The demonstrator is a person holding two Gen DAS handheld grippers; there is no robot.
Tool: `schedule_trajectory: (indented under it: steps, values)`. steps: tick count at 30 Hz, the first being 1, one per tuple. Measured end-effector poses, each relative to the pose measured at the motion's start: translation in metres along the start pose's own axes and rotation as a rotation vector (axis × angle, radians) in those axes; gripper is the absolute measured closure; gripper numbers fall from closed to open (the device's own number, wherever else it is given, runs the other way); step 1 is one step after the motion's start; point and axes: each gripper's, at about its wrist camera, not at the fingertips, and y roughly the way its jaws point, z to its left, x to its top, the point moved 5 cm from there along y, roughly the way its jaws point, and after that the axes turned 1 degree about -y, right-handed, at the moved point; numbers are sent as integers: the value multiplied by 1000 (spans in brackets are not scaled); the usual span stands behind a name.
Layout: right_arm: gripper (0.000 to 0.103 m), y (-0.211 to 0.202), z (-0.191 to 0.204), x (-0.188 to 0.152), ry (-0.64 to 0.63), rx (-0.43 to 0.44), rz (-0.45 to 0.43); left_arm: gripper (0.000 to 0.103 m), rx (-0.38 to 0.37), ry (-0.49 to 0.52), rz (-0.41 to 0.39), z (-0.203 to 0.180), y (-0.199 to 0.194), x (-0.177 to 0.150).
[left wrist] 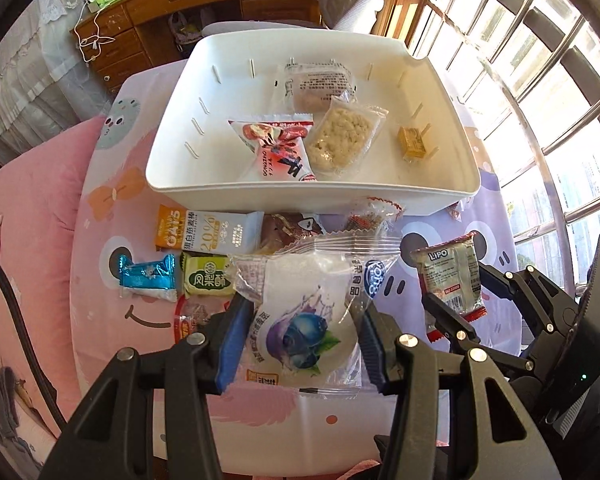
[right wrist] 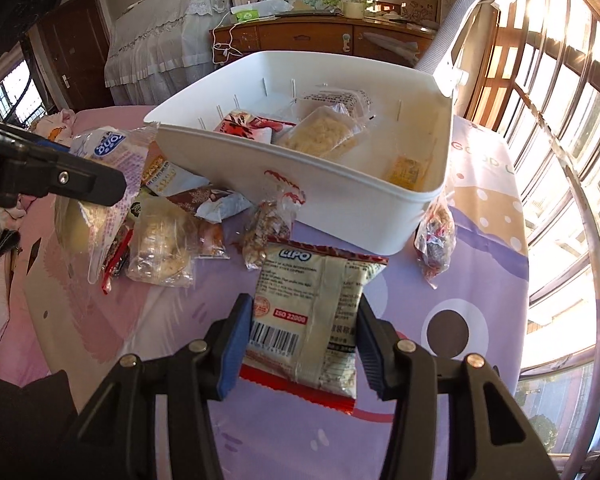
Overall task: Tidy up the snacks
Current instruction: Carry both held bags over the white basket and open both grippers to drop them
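My left gripper [left wrist: 306,336] is shut on a clear blueberry snack packet [left wrist: 308,320], held above the table; the same packet [right wrist: 100,168] shows at the left of the right wrist view. My right gripper [right wrist: 300,340] is shut on a LiPO biscuit packet [right wrist: 316,312], lifted off the cloth; that LiPO packet [left wrist: 450,276] also appears at the right of the left wrist view. Beyond both stands a white bin [left wrist: 204,184] holding a red-white packet [left wrist: 280,148], a pale rice cake [left wrist: 340,136], a grey-labelled packet [left wrist: 320,84] and a small yellow sweet [left wrist: 414,142].
Loose snacks lie in front of the bin: an orange-and-white bar [left wrist: 204,230], a blue foil packet [left wrist: 148,276], a green packet [left wrist: 208,278], a brown packet [right wrist: 216,200], nut packets [right wrist: 266,228]. A wooden desk [left wrist: 188,4] stands behind; window bars [left wrist: 540,92] run along the right.
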Motion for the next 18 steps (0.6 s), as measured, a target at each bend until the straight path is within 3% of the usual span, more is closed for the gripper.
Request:
schedule_trajectory:
  steps: [7, 18]
  values:
    - [53, -24, 17, 32, -17, -50, -63, 54, -13, 41, -66, 24, -19, 29]
    - [53, -28, 17, 93, 14, -177, -136, 54, -72, 102, -169, 51, -29, 88]
